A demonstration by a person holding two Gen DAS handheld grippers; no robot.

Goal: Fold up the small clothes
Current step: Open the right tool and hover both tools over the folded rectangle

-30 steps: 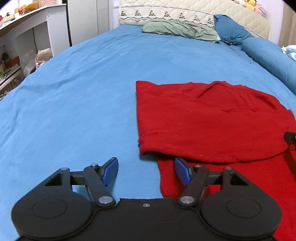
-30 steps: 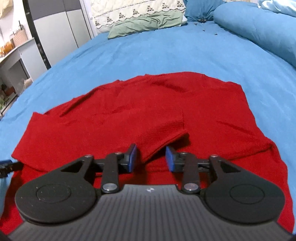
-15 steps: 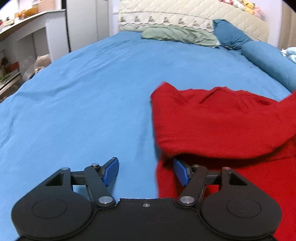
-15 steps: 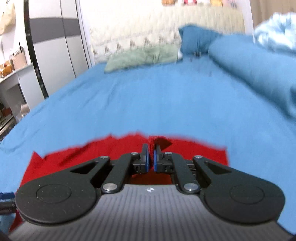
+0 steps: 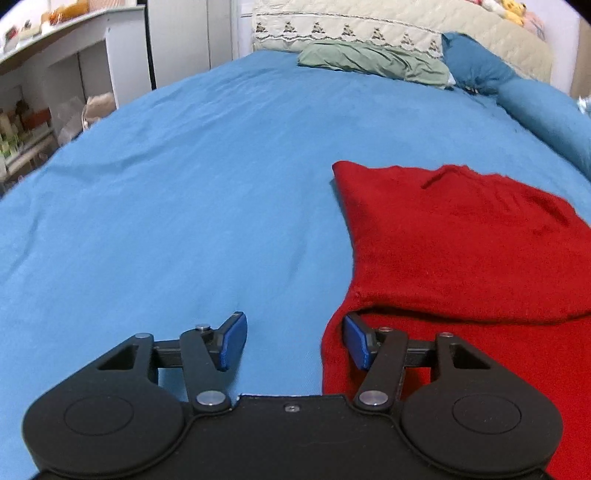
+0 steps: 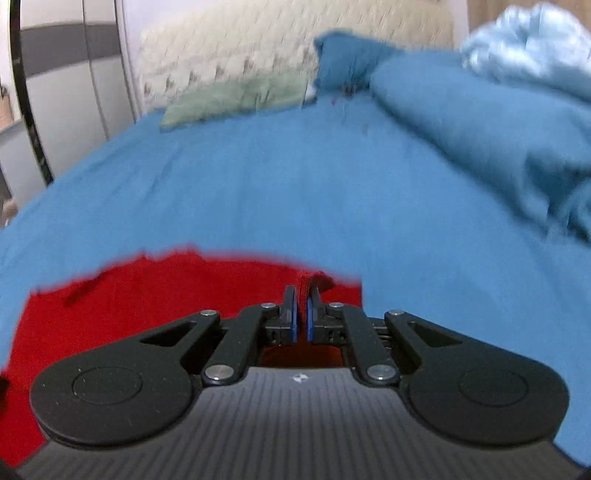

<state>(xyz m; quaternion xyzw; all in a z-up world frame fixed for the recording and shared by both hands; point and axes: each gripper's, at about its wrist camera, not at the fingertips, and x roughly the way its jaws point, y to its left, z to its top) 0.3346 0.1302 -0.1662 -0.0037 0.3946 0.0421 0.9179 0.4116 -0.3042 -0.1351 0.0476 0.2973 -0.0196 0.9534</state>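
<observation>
Already pinched shut, the right gripper (image 6: 301, 314) had its blue pads clamped on a small bunch of the red knit garment (image 6: 159, 295), with the cloth showing as a thin red strip between the pads and rising a little above them. That view was blurred, yet the garment could be seen spreading below and to the left of the gripper over the blue bed cover (image 6: 295, 192). Over on the other side, the left gripper (image 5: 293, 343) hovered low above the cover with its jaws apart and closing; only bare blue cover and the garment's left edge lay between them, and the pads pressed on nothing. Its right pad sat over the garment's lower layer, just beside a folded-over flap whose rounded hem crossed the picture near that pad. From the left wrist, the red knit garment (image 5: 461, 251) lay on the right half of the bed cover (image 5: 184, 203), well short of the head edge, its upper layer doubled back over the lower one. Near the head of the bed a green pillow (image 5: 373, 62) rested against a cream quilted headboard (image 5: 406, 26), a dark blue pillow (image 5: 476, 62) lay just beside it, and a rolled blue duvet (image 6: 480, 140) ran along the right edge. White shelving (image 5: 62, 74) stood beyond the left edge.
</observation>
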